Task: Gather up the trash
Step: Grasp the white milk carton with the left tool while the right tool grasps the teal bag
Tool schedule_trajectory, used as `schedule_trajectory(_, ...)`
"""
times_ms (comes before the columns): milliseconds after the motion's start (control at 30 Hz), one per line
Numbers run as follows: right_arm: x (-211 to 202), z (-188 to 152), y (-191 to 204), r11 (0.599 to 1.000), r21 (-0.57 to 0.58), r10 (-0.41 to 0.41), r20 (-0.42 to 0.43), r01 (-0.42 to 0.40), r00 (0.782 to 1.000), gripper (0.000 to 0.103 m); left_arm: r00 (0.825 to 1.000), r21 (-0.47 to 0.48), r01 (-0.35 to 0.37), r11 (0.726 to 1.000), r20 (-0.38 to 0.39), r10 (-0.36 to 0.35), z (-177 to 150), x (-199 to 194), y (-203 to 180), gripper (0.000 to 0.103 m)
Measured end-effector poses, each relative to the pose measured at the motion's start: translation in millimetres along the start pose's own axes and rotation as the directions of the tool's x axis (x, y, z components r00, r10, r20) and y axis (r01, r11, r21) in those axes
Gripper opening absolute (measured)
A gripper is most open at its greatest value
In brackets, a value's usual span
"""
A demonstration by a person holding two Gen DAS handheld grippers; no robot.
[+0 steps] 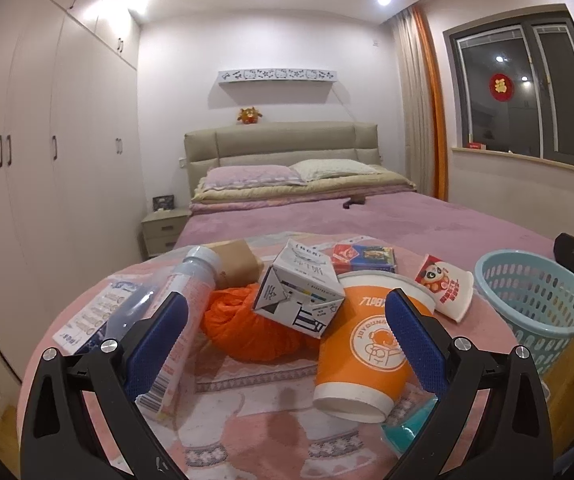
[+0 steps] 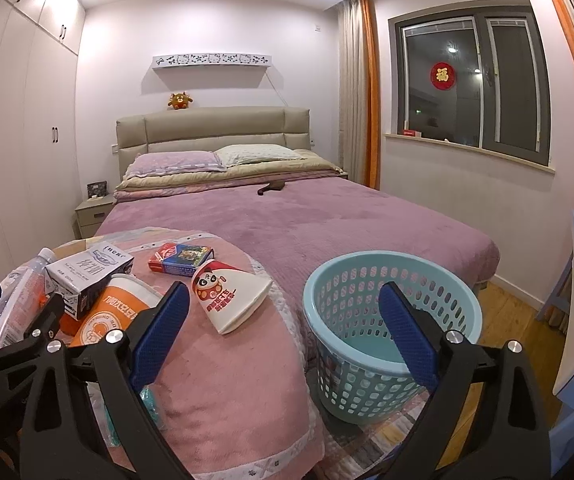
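Covering bed: pink blanket [image 2: 239, 380] spread over near end of the purple bed [image 2: 307, 220], trash scattered on it
basket: light blue basket [image 2: 391, 320] on the floor just right of the bed's near end, nothing seen inside
orange cup: orange paper cup [image 1: 363, 344] lying on its side, near centre of blanket, mouth facing far
carton: white milk carton [image 1: 299, 292] tilted, leaning on orange plastic bag [image 1: 247, 328], touching the cup
bottle: clear plastic bottle [image 1: 183, 304] lying left of the bag
panda cup: flattened panda cup [image 2: 227, 296] right of the pile, nearest the basket
card box: red-blue box [image 2: 179, 260] far side, flat
left gripper [image 1: 287, 320]: fingers wide, nothing held, over the pile
right gripper [image 2: 283, 328]: fingers wide, nothing held, between blanket edge and basket
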State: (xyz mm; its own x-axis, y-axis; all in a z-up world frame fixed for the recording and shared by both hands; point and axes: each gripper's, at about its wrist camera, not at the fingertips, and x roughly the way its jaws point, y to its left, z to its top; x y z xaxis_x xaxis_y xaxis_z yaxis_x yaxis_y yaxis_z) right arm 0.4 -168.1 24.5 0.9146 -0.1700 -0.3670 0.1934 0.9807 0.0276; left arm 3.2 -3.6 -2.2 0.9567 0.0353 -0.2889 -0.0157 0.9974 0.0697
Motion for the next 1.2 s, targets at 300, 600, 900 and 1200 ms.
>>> schedule_trajectory(300,2,0,10,0.998,-0.028,0.053,-0.045,-0.054,0.998,0.065,1.0,-0.027,-0.016,1.0,0.012,0.016,8,-38,33,0.096)
schedule_trajectory(600,8,-5,37,0.986,-0.019,0.165,-0.095,-0.167,0.982,0.065,0.989,-0.183,-0.086,0.979,-0.137,0.061,23,-19,167,0.096)
schedule_trajectory(900,16,-22,65,0.964,-0.08,0.236,-0.187,-0.254,0.954,0.067,0.92,-0.186,0.022,0.982,-0.381,-0.093,-2,57,226,0.083)
schedule_trajectory(1200,19,-31,67,0.949,-0.134,0.248,-0.235,-0.284,0.94,0.073,0.842,-0.219,0.038,0.975,-0.518,-0.149,-16,112,241,0.075)
